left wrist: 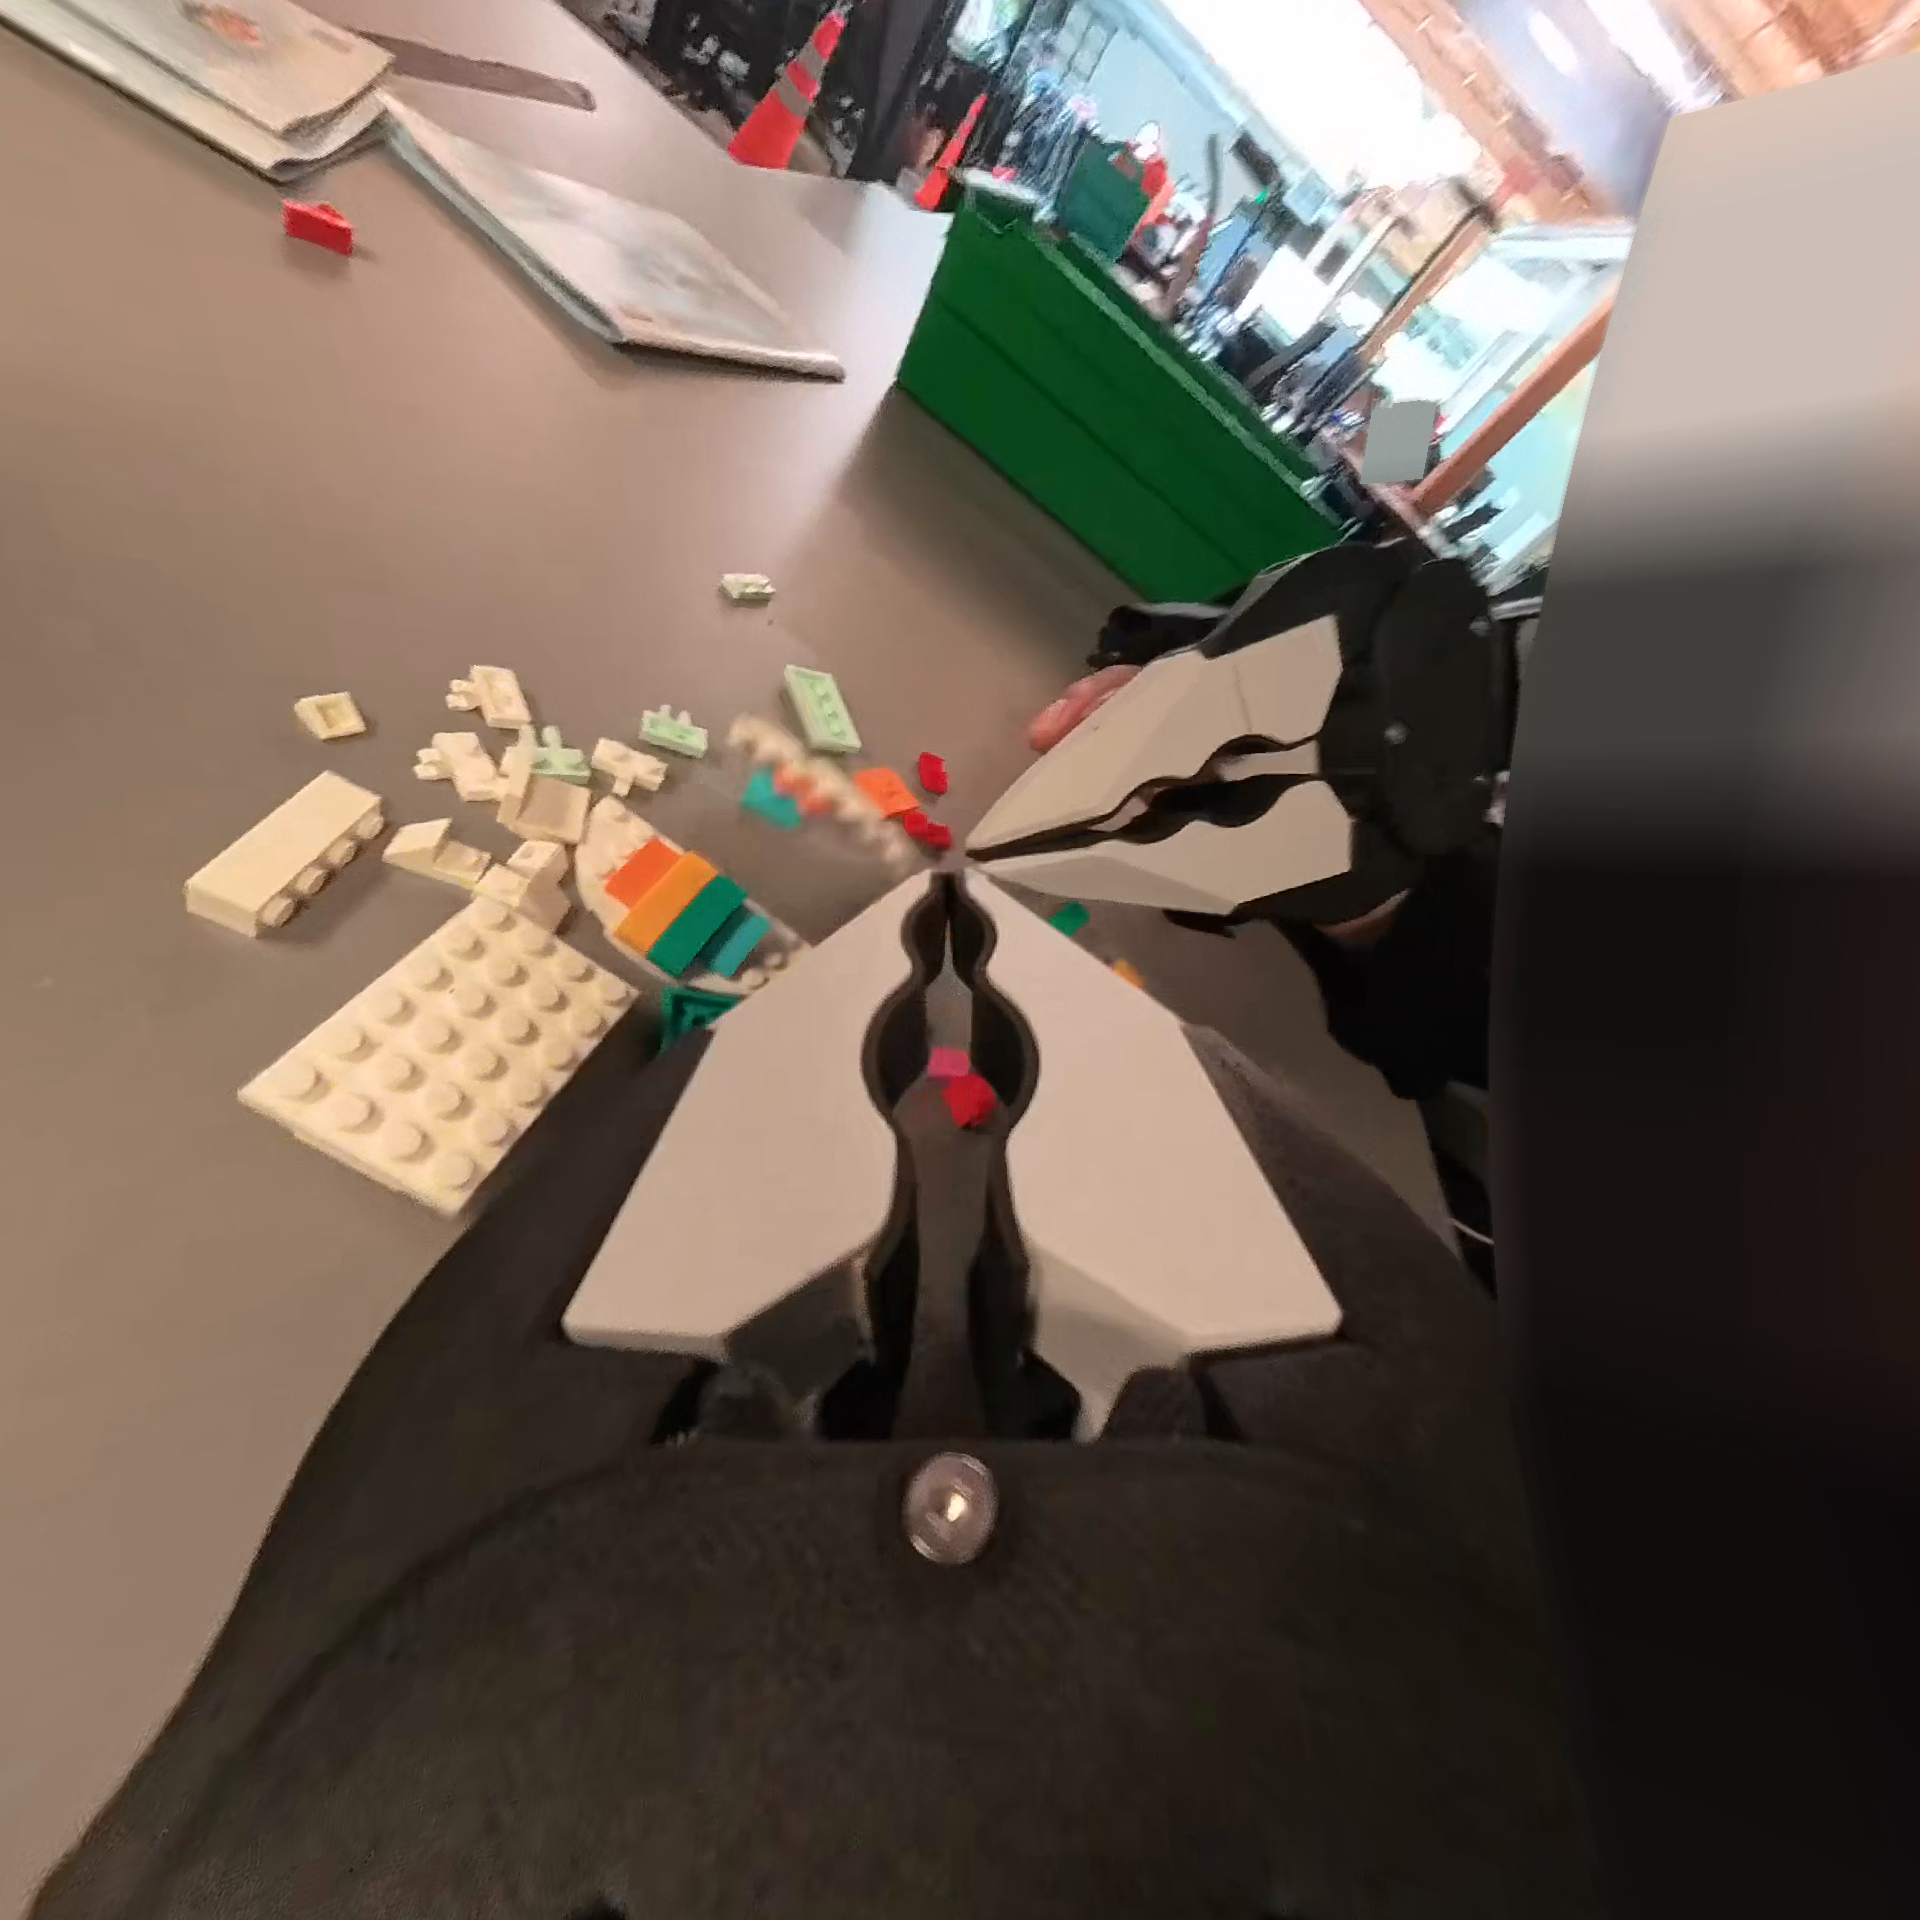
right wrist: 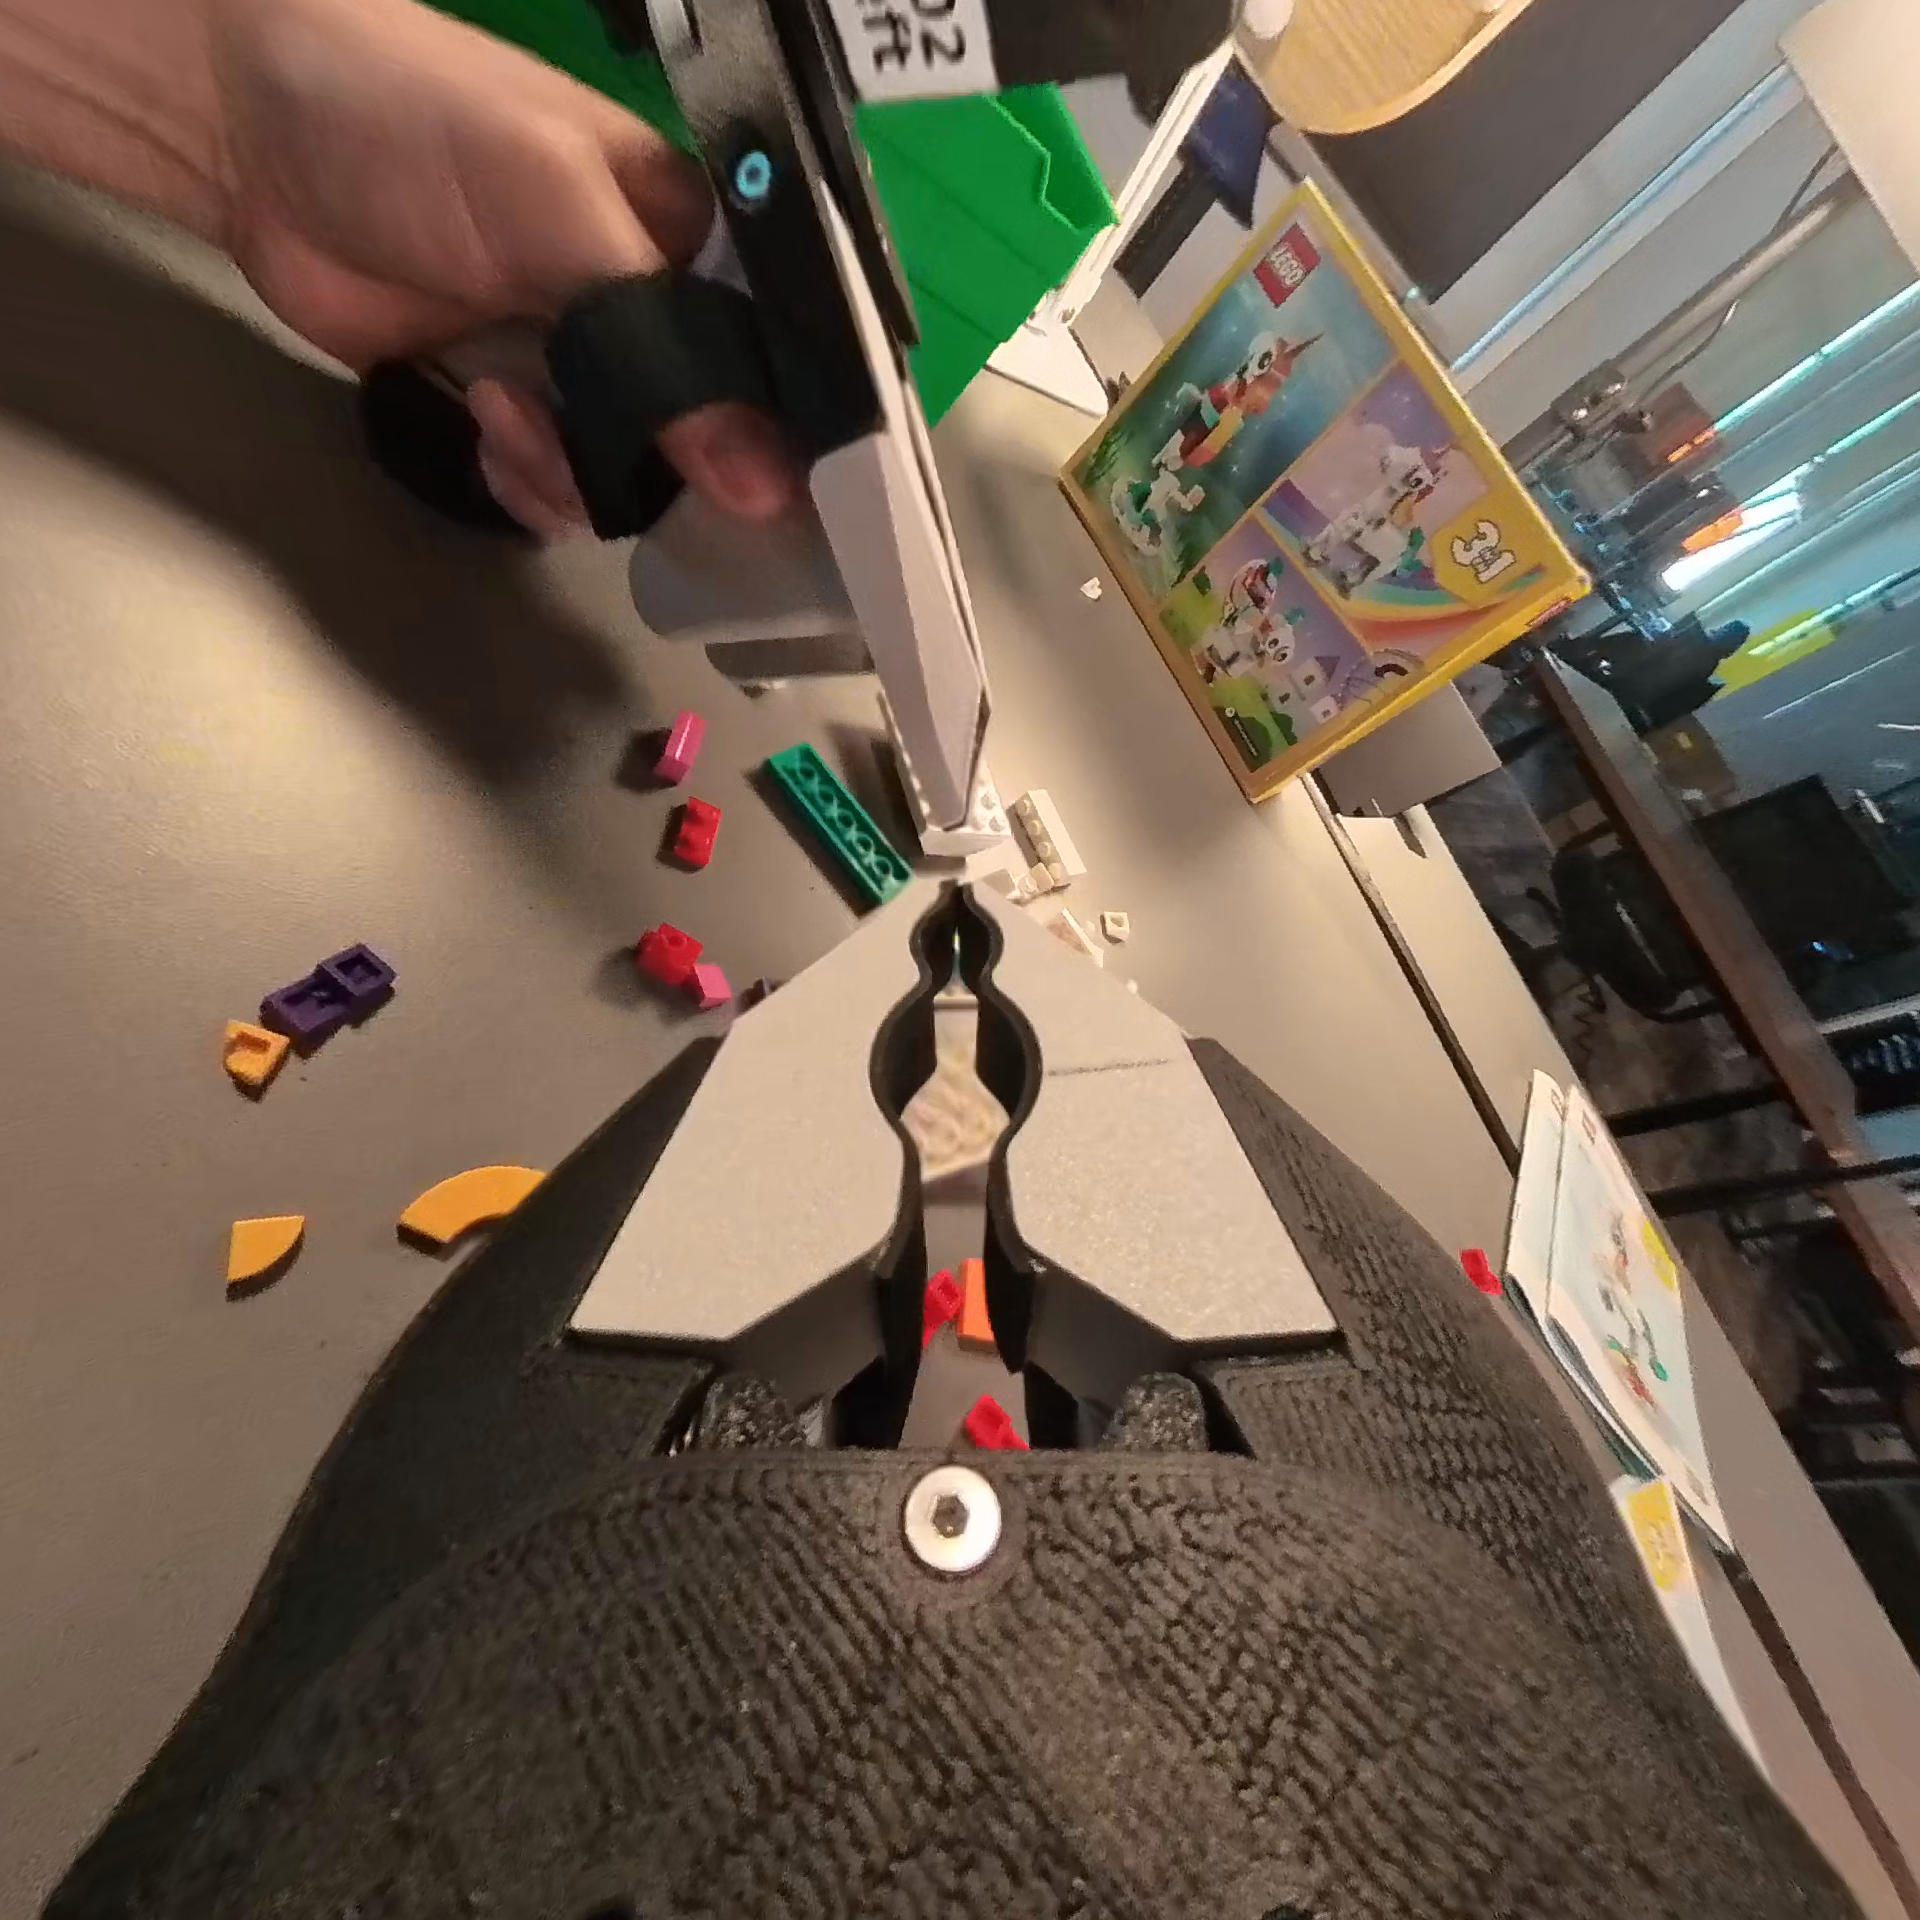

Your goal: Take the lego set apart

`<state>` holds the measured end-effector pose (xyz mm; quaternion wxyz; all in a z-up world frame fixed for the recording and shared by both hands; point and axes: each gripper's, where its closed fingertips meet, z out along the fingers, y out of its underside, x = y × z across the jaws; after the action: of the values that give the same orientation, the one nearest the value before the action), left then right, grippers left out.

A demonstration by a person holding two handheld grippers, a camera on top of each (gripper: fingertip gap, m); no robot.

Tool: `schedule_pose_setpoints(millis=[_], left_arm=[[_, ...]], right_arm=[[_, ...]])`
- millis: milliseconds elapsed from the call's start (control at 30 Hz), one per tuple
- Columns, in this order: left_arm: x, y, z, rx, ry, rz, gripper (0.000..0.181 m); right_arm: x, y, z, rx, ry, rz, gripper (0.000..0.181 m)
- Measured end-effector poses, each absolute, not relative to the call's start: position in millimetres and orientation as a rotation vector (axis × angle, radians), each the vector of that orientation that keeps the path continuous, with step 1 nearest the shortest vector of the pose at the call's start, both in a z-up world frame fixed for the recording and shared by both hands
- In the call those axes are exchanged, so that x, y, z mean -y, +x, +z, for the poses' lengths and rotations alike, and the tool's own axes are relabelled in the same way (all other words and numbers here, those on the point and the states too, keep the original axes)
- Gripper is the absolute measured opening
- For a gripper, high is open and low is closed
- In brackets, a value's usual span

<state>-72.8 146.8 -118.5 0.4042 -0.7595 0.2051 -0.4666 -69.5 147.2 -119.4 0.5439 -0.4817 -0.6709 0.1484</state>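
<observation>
My left gripper (left wrist: 948, 883) and right gripper (left wrist: 968, 854) meet tip to tip above the grey table (left wrist: 312, 520). In the right wrist view the left gripper (right wrist: 951, 831) comes down from above, shut on a small white lego piece (right wrist: 961, 840). My right gripper (right wrist: 956, 896) is shut with its tips just under that piece; I cannot tell whether it grips it. A blurred white studded strip (left wrist: 831, 795) shows beside the tips in the left wrist view. Loose parts lie around: a large white plate (left wrist: 436, 1060), a white block (left wrist: 281, 852), an orange and teal assembly (left wrist: 686, 904), a teal plate (right wrist: 836, 826).
Small red (right wrist: 691, 831), pink (right wrist: 677, 746), purple (right wrist: 327, 987) and orange (right wrist: 468, 1200) pieces lie scattered. The set's box (right wrist: 1320, 488) stands at the table's edge. Booklets (left wrist: 644, 260) and a green bin (left wrist: 1091, 416) sit farther off. A hand (right wrist: 364, 187) holds the left gripper. Both grippers' tips are close together, under 4 cm apart. The left tips stand about 6 centimeters off the teal plate (right wrist: 836, 826). The left tips stand about 11 centimeters off the white block (left wrist: 281, 852).
</observation>
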Motion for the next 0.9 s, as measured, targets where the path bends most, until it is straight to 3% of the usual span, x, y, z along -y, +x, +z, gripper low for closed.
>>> schedule_pose_setpoints(millis=[300,600,900], left_arm=[[-157.6,-79.4,-112.7,-0.486,-1.856,-1.008,0.0],[-165.3,-94.0,-97.0,-0.442,-1.757,-0.849,0.0],[-166.0,-92.8,-100.8,-0.445,-1.771,-0.85,0.0]], right_arm=[[-207.1,-33.8,-123.5,1.389,-1.439,0.33,0.008],[-204.9,-14.6,-141.7,1.302,-1.81,0.83,0.034],[-200.5,-21.2,-170.8,1.441,-1.844,0.484,0.038]])
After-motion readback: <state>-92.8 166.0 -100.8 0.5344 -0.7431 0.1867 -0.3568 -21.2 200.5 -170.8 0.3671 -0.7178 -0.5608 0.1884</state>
